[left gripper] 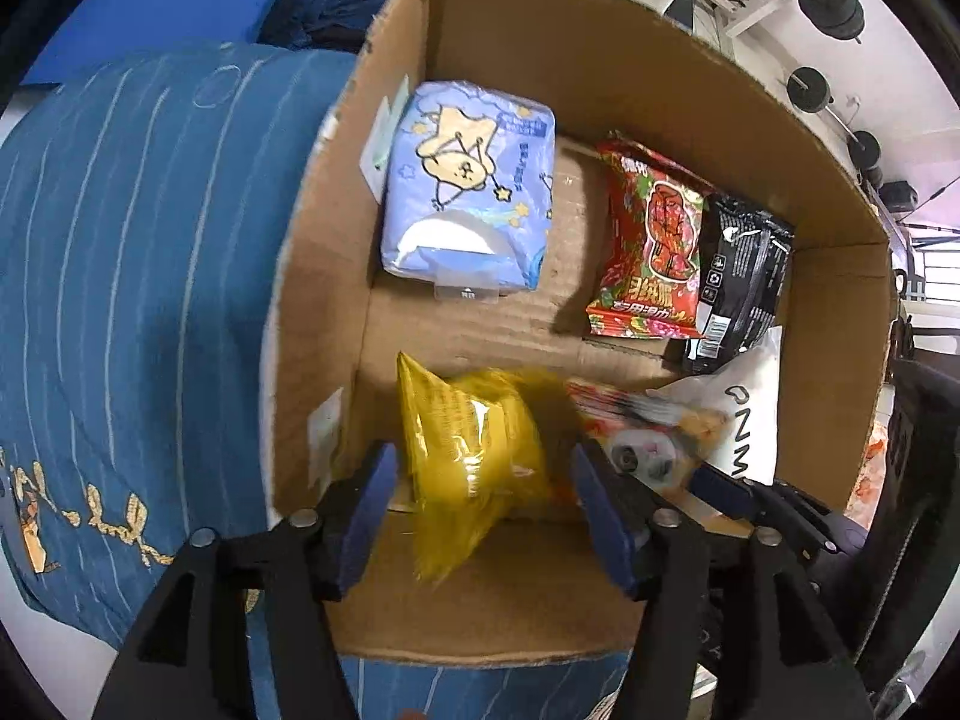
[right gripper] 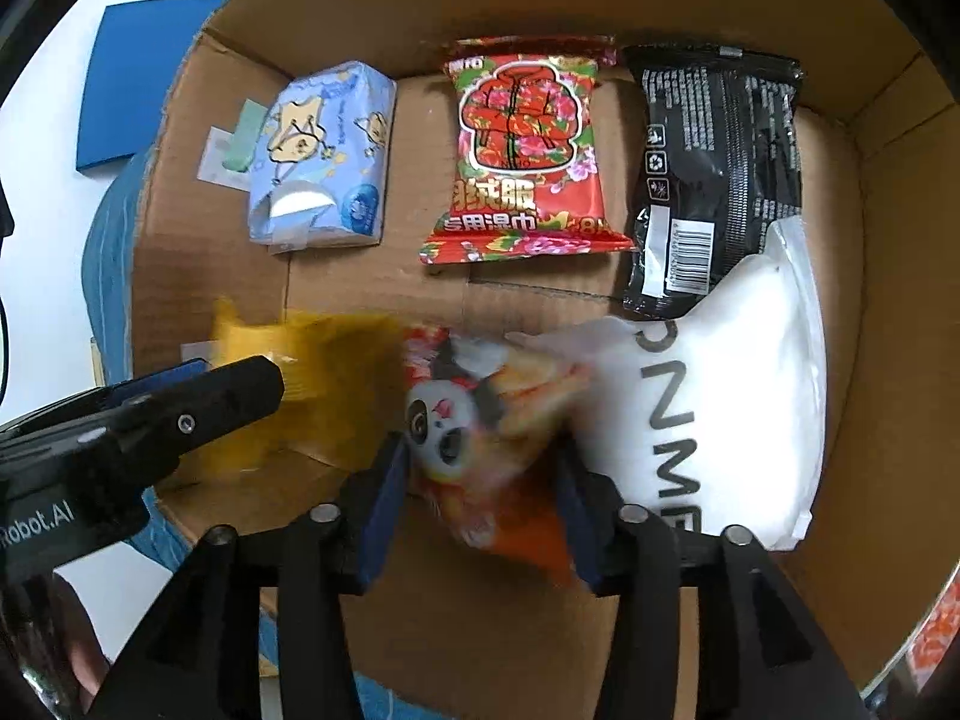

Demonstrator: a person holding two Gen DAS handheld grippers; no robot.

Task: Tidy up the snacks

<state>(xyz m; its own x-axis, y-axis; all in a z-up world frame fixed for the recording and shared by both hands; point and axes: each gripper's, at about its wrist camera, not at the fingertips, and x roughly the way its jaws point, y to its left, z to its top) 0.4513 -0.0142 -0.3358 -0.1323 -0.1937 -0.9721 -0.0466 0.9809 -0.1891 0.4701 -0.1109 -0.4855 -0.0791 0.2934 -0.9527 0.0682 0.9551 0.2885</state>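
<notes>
Both grippers point down into an open cardboard box (left gripper: 606, 60). A yellow snack bag (left gripper: 474, 450), blurred, hangs between the fingers of my left gripper (left gripper: 480, 498); the pads stand clear of it on both sides, so the gripper is open. In the right wrist view a blurred orange panda-print snack pack (right gripper: 474, 450) sits between the fingers of my right gripper (right gripper: 480, 498), which is open with small gaps beside the pack. The yellow snack bag (right gripper: 324, 372) shows there too, behind a black finger (right gripper: 240, 387) of the left gripper.
On the box floor (right gripper: 528, 294) lie a blue tissue pack (right gripper: 324, 162), a red flowered wipes pack (right gripper: 522, 156), a black pouch (right gripper: 720, 168) and a white pouch (right gripper: 738, 396). The box (right gripper: 900, 252) rests on a blue striped cloth (left gripper: 132, 252). A person's hand (right gripper: 78, 660) shows at the lower left.
</notes>
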